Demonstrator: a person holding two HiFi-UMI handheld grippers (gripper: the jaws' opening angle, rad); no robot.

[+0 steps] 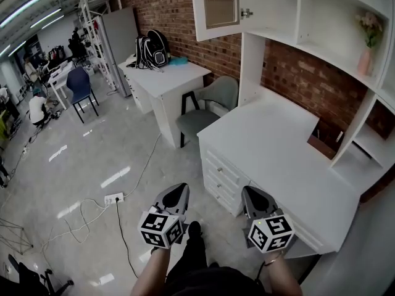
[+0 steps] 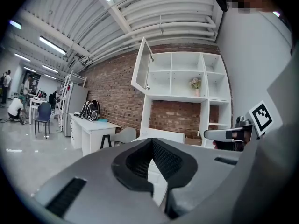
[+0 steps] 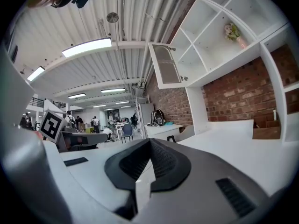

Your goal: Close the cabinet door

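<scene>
two closed grippers, one open cabinet door.

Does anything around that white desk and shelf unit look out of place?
The cabinet door at the upper left of the shelf unit stands swung wide open above the desk. A cable also trails loose across the floor.

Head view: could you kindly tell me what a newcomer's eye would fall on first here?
The white cabinet door with a greyish inset panel stands swung open at the top, above the white desk set against the red brick wall. Low in the middle, the left gripper and right gripper hang side by side, jaws together and empty, well short of that door. A pink vase of flowers sits on an upper shelf at the right.
</scene>
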